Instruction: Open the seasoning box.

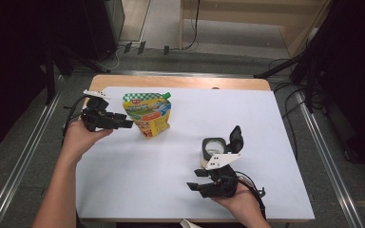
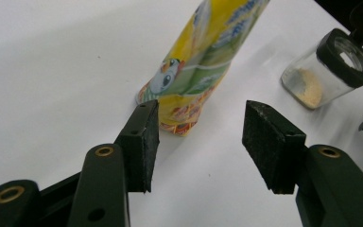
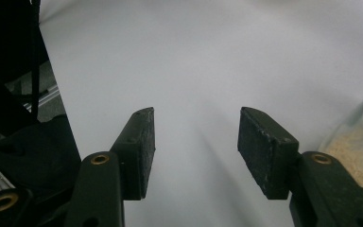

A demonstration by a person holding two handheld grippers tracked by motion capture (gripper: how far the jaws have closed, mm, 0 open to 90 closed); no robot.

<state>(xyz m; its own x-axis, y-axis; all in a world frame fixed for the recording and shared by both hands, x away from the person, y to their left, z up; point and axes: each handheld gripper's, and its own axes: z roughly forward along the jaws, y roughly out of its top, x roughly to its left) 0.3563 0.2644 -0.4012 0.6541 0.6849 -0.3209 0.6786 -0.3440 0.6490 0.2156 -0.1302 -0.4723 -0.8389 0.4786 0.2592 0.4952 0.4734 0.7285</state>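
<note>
From the high view the left claw (image 1: pixel 129 124) aims at the upright yellow pouch (image 1: pixel 148 115) near the counter's (image 1: pixel 275 123) far left corner, seemingly to grab it; the left gripper view shows its jaws apart and empty before the pouch (image 2: pixel 198 66); the right gripper view shows the right claw (image 3: pixel 196 142) likewise parted and empty, idling beside the open jar (image 3: pixel 359 151).

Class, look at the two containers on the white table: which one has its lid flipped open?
The glass jar near the right gripper: its black flip lid stands up, open. The yellow pouch by the left gripper keeps its green cap on.
</note>
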